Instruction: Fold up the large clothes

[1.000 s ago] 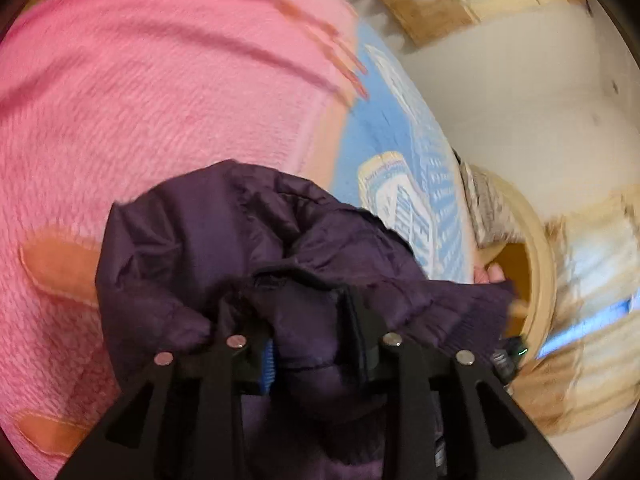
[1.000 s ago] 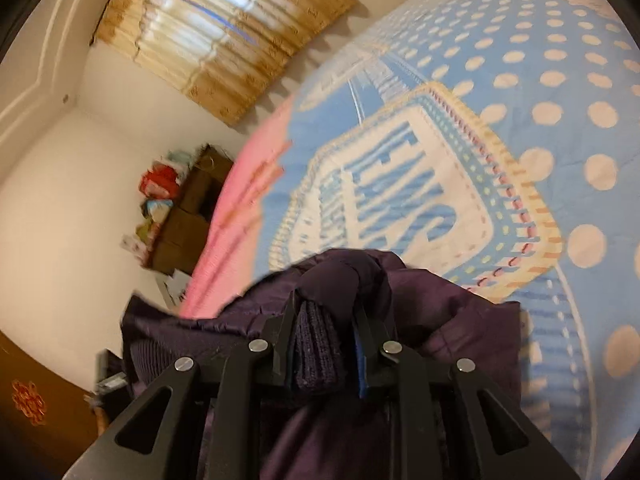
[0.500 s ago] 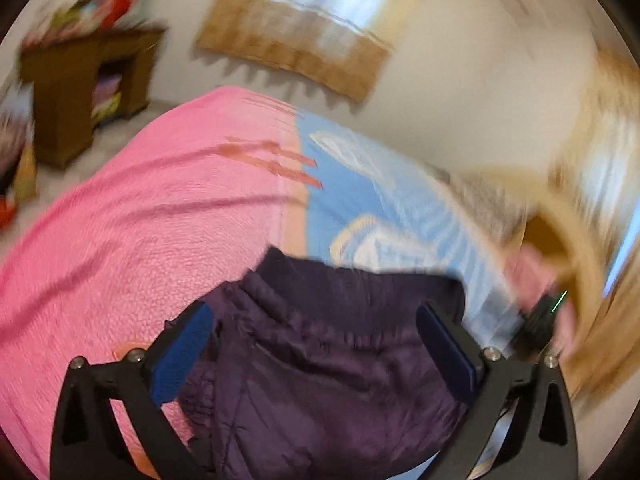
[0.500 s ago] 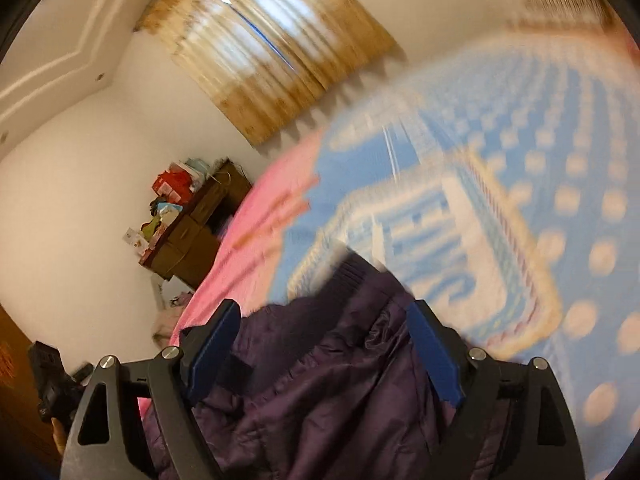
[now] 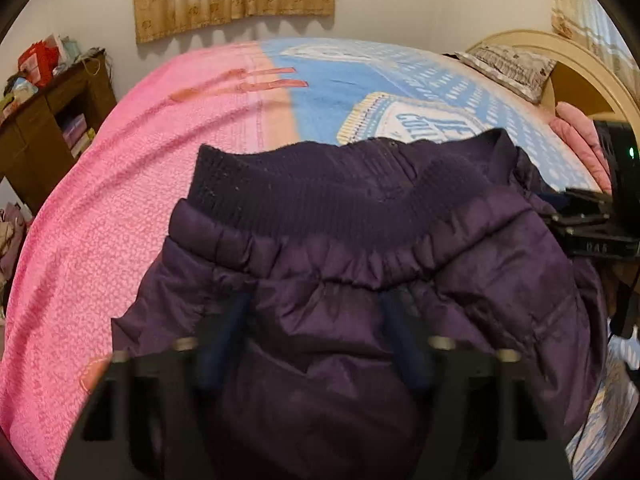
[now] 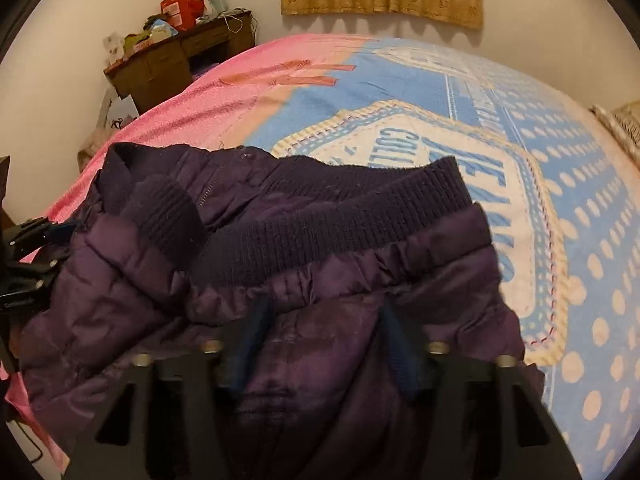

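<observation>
The purple puffer jacket (image 5: 360, 280) lies bunched on the bed (image 5: 120, 200), across the seam where the pink blanket meets the blue dotted one (image 6: 580, 160), ribbed hem (image 6: 320, 216) turned up toward the far wall. Both grippers sit low over it, one at each end, prob. so the fabric can be taken at two spots & drawn flat before a fold. Left gripper (image 5: 320, 344): fingers spread fairly wide, jacket bulging up between the blue pads, nothing pinched as far as I can see. Right gripper (image 6: 324, 344): same story, fingers apart w/ quilted cloth between but not clamped. A ribbed cuff (image 6: 168, 216) flops over the body on the left-hand side, so at least one sleeve is tucked inward. Hard to make out: left gripper's fingers are smeared w/ blur, fingertip contact w/ cloth unclear; lower jacket is cut off by the frame, so collar, zip & other sleeve can't be placed. Desk (image 6: 160, 64) w/ clutter by the wall, pillow (image 5: 508, 68) at the headboard
</observation>
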`<state>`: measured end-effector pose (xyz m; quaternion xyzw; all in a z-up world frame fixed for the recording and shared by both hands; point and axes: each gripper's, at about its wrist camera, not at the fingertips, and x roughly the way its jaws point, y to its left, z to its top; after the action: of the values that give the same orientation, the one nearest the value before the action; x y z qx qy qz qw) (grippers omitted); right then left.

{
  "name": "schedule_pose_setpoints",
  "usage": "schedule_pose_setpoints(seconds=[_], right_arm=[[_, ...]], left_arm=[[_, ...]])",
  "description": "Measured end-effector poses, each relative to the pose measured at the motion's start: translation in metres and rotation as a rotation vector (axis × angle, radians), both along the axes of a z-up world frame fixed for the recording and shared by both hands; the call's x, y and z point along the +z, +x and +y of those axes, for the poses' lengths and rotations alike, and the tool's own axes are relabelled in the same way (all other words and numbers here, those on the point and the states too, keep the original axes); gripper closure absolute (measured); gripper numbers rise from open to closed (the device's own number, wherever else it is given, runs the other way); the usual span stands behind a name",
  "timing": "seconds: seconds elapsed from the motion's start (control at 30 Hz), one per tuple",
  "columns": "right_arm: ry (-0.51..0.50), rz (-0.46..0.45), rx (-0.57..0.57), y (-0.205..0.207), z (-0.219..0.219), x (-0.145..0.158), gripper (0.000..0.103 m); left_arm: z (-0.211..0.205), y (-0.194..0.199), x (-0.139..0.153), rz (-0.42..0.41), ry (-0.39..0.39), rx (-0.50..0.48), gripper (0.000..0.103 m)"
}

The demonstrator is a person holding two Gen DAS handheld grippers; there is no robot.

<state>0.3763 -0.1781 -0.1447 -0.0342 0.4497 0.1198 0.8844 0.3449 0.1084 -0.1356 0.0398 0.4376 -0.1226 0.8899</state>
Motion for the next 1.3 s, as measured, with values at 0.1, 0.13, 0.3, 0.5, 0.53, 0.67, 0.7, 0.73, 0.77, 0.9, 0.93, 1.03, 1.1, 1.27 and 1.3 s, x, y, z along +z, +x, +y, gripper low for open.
schedule_pose_setpoints(seconds=[0.1, 0.13, 0.3, 0.5, 0.53, 0.67, 0.7, 0.73, 0.77, 0.9, 0.93, 1.03, 1.1, 1.27, 1.3], right_arm=[[-0.058, -0.065, 0.027, -0.012, 0.009, 0.010, 0.078], [-0.050, -0.084, 0.024, -0.016, 0.009, 0.015, 0.080], [0.010, -0.215, -0.024, -0.028, -0.001, 0.051, 0.082], [0.037, -0.348, -0.103, -0.034, -0.003, 0.089, 0.082], [0.030, -0.345, -0.114, -0.029, -0.002, 0.090, 0.082], [-0.009, -0.281, -0.162, -0.004, -0.003, 0.064, 0.082], [-0.007, -0.252, -0.174, 0.003, -0.006, 0.053, 0.082], [-0.006, -0.224, -0.183, 0.008, -0.008, 0.041, 0.082], [-0.011, -0.205, -0.192, 0.012, -0.009, 0.031, 0.082], [-0.053, -0.150, -0.200, 0.025, -0.009, 0.003, 0.081], [-0.054, -0.148, -0.204, 0.026, -0.009, 0.001, 0.081], [-0.061, -0.124, -0.202, 0.030, -0.008, -0.008, 0.080], [-0.056, -0.100, -0.200, 0.034, -0.009, -0.011, 0.080], [-0.070, -0.077, -0.199, 0.038, -0.006, -0.016, 0.079], [-0.070, -0.076, -0.200, 0.038, -0.007, -0.017, 0.079]], left_arm=[[-0.007, -0.007, 0.007, -0.048, 0.015, -0.022, 0.085], [-0.009, -0.012, 0.013, -0.070, 0.032, -0.015, 0.087], [-0.005, -0.022, 0.050, -0.182, -0.020, 0.036, 0.092], [-0.004, -0.017, 0.081, -0.277, -0.032, 0.090, 0.092], [-0.004, -0.014, 0.081, -0.281, -0.034, 0.097, 0.092], [-0.014, 0.021, 0.050, -0.230, 0.050, 0.122, 0.091], [-0.014, 0.030, 0.037, -0.197, 0.069, 0.132, 0.091], [-0.014, 0.036, 0.027, -0.177, 0.087, 0.133, 0.091], [-0.014, 0.040, 0.017, -0.158, 0.094, 0.136, 0.090], [-0.020, 0.047, -0.005, -0.136, 0.137, 0.122, 0.085], [-0.020, 0.046, -0.007, -0.133, 0.142, 0.121, 0.084], [-0.012, 0.045, -0.016, -0.119, 0.086, 0.136, 0.080], [-0.006, 0.047, -0.018, -0.098, 0.045, 0.140, 0.077], [-0.004, 0.049, -0.021, -0.089, 0.025, 0.143, 0.075], [-0.004, 0.048, -0.021, -0.089, 0.021, 0.144, 0.075]])
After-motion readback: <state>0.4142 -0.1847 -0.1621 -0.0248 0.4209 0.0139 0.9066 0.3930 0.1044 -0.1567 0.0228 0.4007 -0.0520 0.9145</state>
